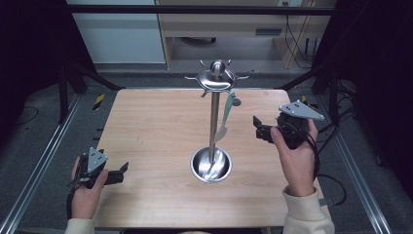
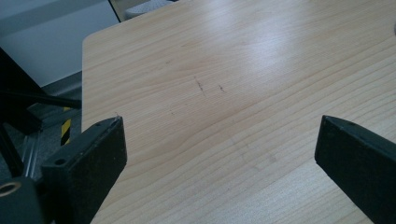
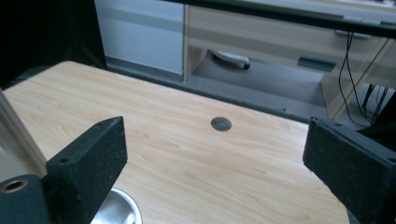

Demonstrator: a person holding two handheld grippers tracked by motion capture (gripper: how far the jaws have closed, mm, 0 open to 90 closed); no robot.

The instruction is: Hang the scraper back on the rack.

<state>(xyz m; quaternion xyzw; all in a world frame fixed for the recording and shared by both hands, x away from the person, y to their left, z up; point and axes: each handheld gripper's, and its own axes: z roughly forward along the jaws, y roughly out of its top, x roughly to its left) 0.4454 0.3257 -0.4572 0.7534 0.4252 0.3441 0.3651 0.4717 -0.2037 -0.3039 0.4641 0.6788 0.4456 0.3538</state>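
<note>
A steel utensil stand (image 1: 213, 117) rises from a round dish base (image 1: 211, 165) in the middle of the wooden table (image 1: 156, 126); its hooked top (image 1: 216, 77) carries a pale green utensil (image 1: 227, 111) that hangs beside the pole. My right gripper (image 1: 257, 129) is held above the table just right of the stand, open and empty, pointing toward it. In the right gripper view, the right gripper (image 3: 215, 128) has wide jaws, with the dish rim (image 3: 116, 210) at lower left. My left gripper (image 1: 124, 169) hovers near the front left corner, and its own view also shows the left gripper (image 2: 222, 126) open over bare wood.
A small grey disc (image 1: 236, 102) is set into the table behind the stand, the same disc (image 3: 221, 123) lying ahead of the right jaws. Beyond the far edge stand a desk (image 3: 280, 37) and cables (image 3: 350, 60). Metal rails (image 1: 44, 161) run along both sides.
</note>
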